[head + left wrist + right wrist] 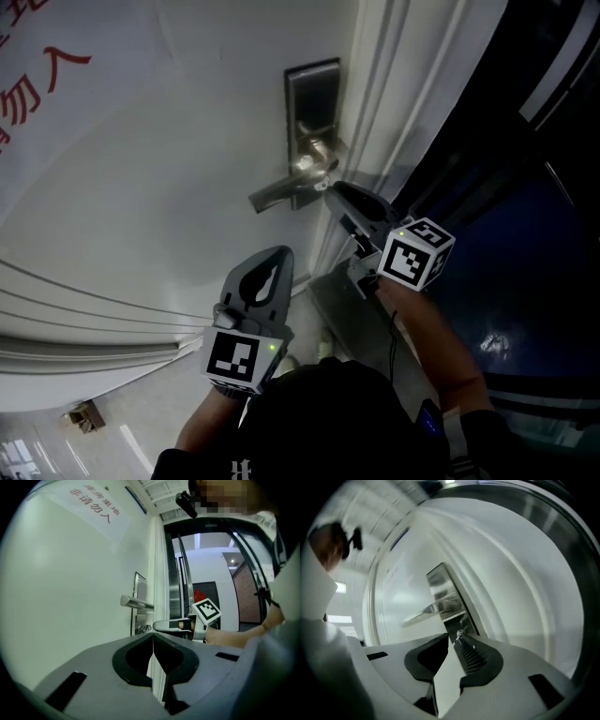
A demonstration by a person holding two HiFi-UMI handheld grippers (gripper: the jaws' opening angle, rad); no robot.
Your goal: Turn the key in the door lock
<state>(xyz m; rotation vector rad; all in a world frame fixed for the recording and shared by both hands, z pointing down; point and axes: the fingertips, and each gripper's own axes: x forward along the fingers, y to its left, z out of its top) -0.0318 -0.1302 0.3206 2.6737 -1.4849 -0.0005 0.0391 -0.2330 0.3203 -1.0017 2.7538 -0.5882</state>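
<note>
Under door handle [281, 193], R claw [330, 188] pinches key [459, 633], shaft pointing into lock plate [312, 89]; L claw [279, 255] closed, empty.

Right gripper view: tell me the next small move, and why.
Probably roll the right claw about its own axis to turn the key. Its jaws look closed on the key, just below the handle. The left claw is shut, empty and back from the door, so it needs nothing.

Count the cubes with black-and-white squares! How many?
2 cubes. One sits on the left gripper, lower down; one on the right gripper, shut on the key at the lock.
</note>
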